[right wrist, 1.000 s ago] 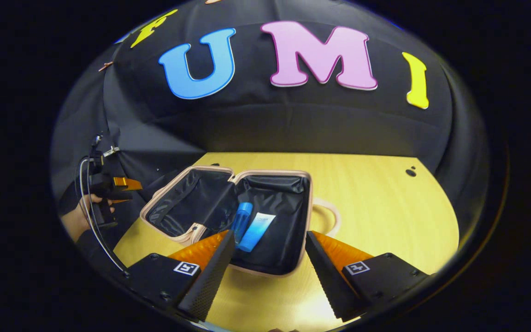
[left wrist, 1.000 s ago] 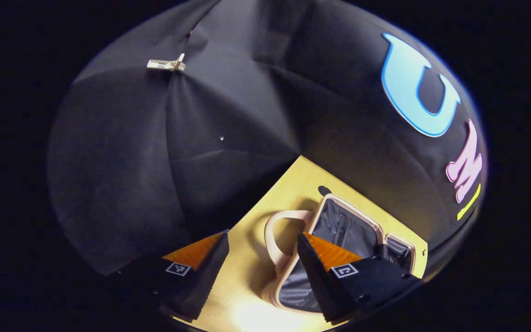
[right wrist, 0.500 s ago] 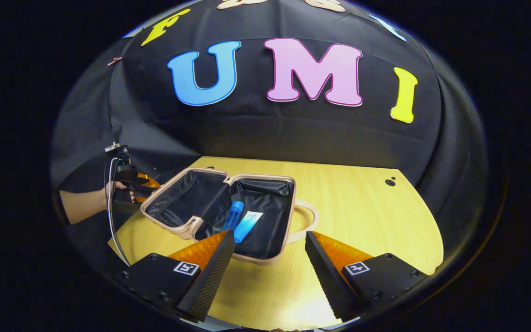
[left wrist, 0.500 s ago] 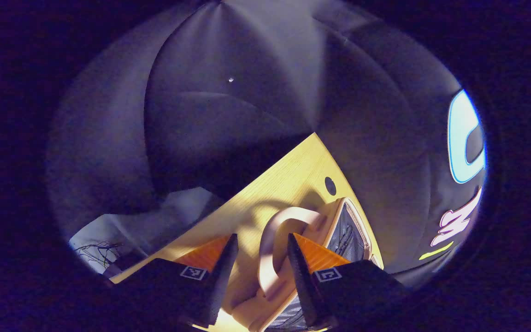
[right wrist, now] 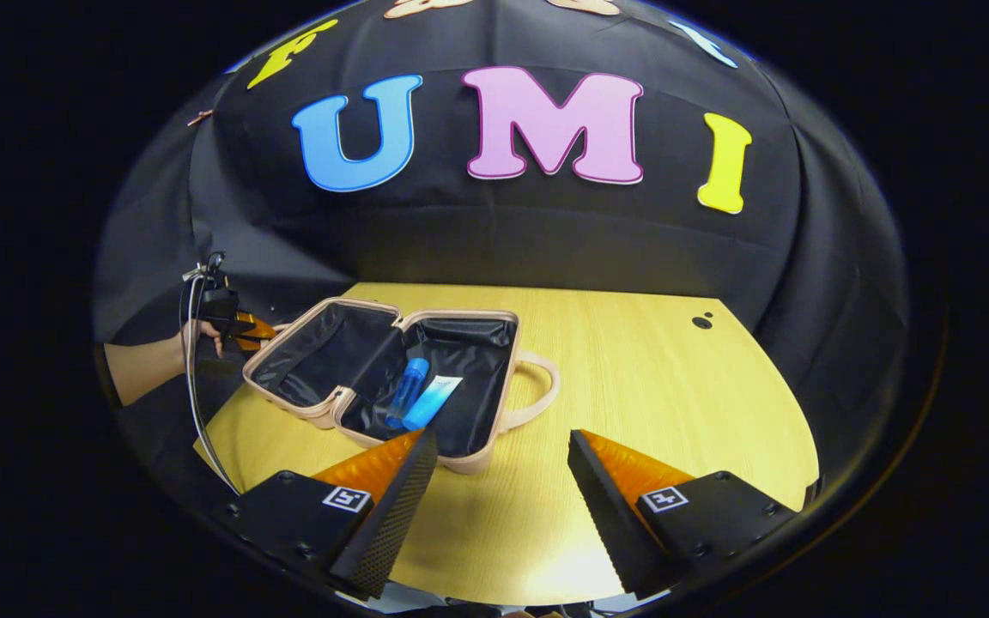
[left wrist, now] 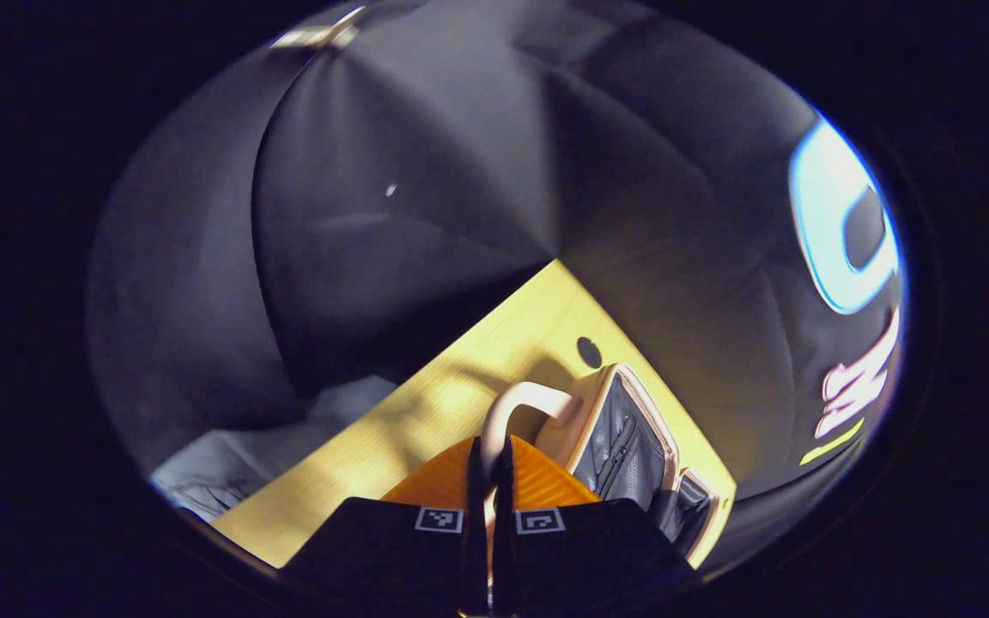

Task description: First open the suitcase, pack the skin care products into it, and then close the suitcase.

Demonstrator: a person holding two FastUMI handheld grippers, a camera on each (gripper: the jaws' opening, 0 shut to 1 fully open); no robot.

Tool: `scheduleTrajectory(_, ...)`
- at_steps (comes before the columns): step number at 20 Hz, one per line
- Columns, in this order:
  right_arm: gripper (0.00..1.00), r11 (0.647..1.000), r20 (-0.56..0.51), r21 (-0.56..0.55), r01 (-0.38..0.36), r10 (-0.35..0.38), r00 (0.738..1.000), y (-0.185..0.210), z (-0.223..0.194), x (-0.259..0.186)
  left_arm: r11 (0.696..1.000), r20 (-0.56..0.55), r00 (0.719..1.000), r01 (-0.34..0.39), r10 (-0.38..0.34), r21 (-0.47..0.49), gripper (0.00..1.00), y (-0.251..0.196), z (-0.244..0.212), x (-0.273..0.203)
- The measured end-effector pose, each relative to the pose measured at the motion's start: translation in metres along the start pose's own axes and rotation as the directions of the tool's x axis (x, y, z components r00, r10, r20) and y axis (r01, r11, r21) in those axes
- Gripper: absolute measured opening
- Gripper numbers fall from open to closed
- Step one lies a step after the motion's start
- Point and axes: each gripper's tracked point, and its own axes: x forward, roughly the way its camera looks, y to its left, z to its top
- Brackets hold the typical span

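Now the left gripper (left wrist: 488, 481) has its fingers pressed together on the handle (left wrist: 518, 403) of the lid half, the pink loop running down between them. In the right gripper view that gripper sits at the table's left edge, held by a hand (right wrist: 203, 336) beside the open lid. The right gripper (right wrist: 501, 489) hangs with its fingers wide apart and nothing between them, over the near edge of the table (right wrist: 675, 386), just short of the case. The suitcase (right wrist: 391, 382) lies open toward the left side of the table, both halves flat, dark lining up. Inside the right half: one blue bottle (right wrist: 407, 392) and one pale blue tube (right wrist: 432, 402), side by side, touching or nearly so. Count: one suitcase, two handles (second handle (right wrist: 537, 390) on the base half, facing the table's middle), two skin care items, two grippers, one dark hole (right wrist: 702, 322) near the far right edge. Packing looks done; the step in hand is likely swinging the lid shut. Risks: the handle is a thin loop, so it may twist or slip through the pinch as the lid lifts. The base half is light and unheld, so it could drag or tip with the lid. The bottle lies close to the hinge, so it may roll and get caught in the seam. With the case near the left edge, a pull that way could slide it off.
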Motion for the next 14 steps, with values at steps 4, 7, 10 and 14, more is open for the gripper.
scheduleTrajectory(4, 0.98, 1.000, 0.020, -0.007, -0.026, 0.026, 0.999, -0.027, 0.016, -0.008, 0.978, 0.161, 0.986, 0.016, -0.051, 0.209, 0.06, -0.099, 0.039, -0.082)
scheduleTrajectory(7, 0.98, 0.999, 0.062, -0.003, -0.037, 0.037, 0.997, -0.056, 0.031, -0.013, 0.953, 0.200, 0.969, 0.082, -0.144, 0.291, 0.06, -0.194, 0.029, -0.142)
scheduleTrajectory(10, 0.98, 0.998, 0.071, -0.026, -0.052, 0.054, 0.996, -0.082, 0.032, -0.012, 0.942, 0.235, 0.950, 0.128, -0.206, 0.309, 0.06, -0.269, -0.015, -0.175)
scheduleTrajectory(14, 0.98, 0.998, 0.117, 0.002, -0.057, 0.056, 0.992, -0.125, 0.051, -0.004, 0.928, 0.213, 0.938, 0.200, -0.274, 0.315, 0.06, -0.363, -0.103, -0.188)
